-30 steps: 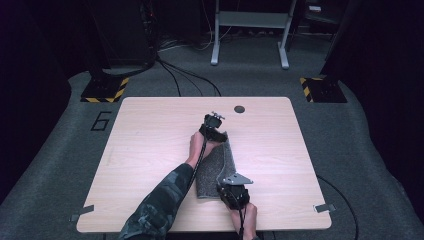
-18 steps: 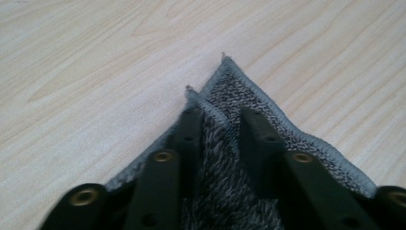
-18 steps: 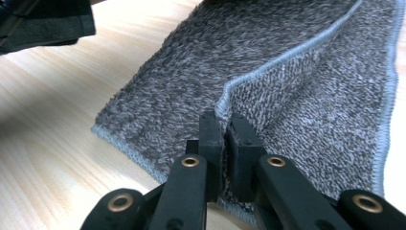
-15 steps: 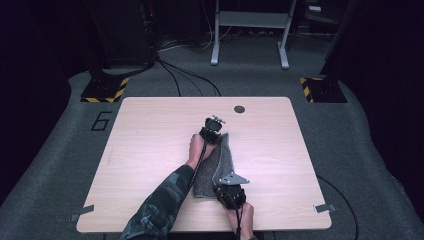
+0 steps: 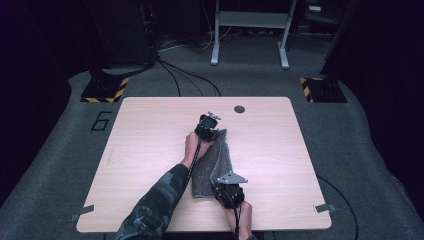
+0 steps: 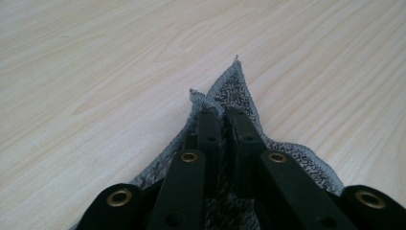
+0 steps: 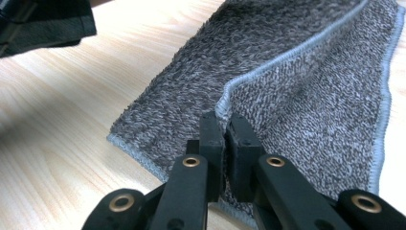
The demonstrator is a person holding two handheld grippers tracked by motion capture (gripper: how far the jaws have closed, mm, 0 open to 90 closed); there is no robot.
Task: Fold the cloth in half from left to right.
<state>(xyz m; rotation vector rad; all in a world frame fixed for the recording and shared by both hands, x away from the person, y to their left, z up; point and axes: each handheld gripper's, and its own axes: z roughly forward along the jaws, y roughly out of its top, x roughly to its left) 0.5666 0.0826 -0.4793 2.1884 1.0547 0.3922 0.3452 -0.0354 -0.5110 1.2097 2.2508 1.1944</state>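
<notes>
High view, grey towel point(image 5: 216, 162) on table point(image 5: 150, 135), left hand-held gripper point(image 5: 208, 128) just closed on its far corner, right hand-held gripper point(image 5: 226, 186) clamping near edge

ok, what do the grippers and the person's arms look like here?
Both grippers are black with two-bar jaws and brass-coloured rivets. The right gripper carries a grey three-cornered plate; the left gripper has a small grey part on top. The left sleeve is dark camouflage.
</notes>
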